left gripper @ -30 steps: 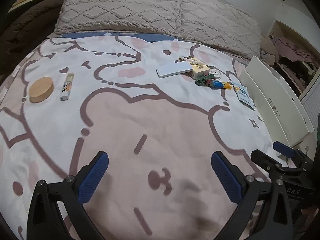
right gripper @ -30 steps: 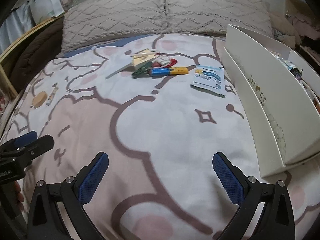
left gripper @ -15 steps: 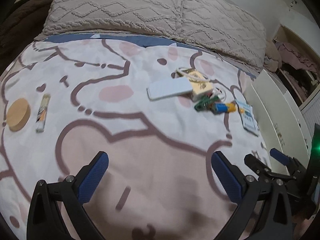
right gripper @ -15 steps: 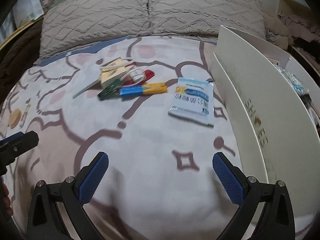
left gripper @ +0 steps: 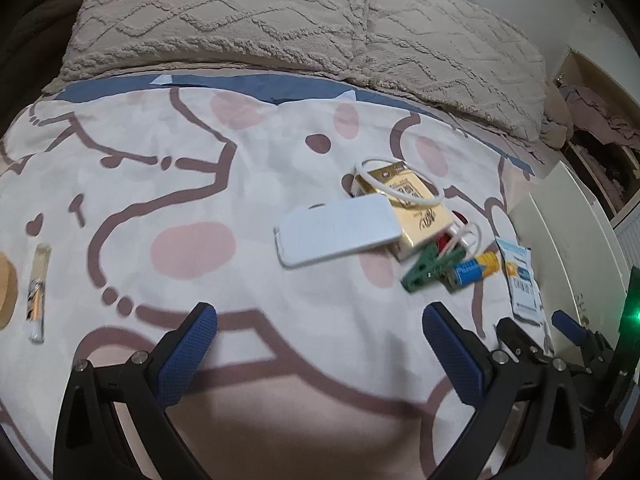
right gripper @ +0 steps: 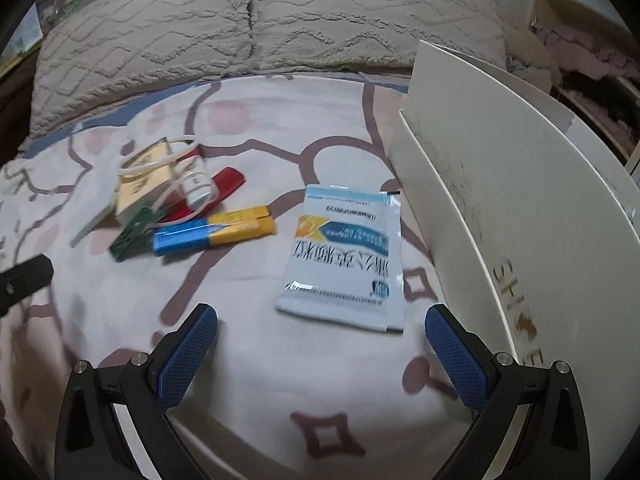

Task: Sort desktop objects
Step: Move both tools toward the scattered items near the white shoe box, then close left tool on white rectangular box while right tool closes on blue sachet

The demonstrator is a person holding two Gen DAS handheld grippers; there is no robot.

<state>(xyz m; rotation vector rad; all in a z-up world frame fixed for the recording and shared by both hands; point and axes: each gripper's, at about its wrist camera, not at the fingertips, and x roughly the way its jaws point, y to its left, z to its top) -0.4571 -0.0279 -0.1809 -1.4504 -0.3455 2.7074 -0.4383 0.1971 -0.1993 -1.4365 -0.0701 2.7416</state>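
Both grippers' fingers [right gripper: 456, 356] gape wide, holding nothing; the sachet [right gripper: 344, 258] lies lengthwise, pointing away toward the pillows [right gripper: 256, 20].

A bed [left gripper: 168, 184] with a cartoon-print cover carries it all. Mid-frame right in the left view: a white phone [left gripper: 338, 230] leaning on a yellow box [left gripper: 416, 208], a green clip [left gripper: 430, 266], a blue-and-yellow stick [left gripper: 476, 268], a sachet [right gripper: 346, 260]. Far left edge: a small tube [left gripper: 38, 286] beside a wooden disc [left gripper: 7, 290]. Pillows [left gripper: 280, 20] along the top, a white box [right gripper: 520, 208] on the right.
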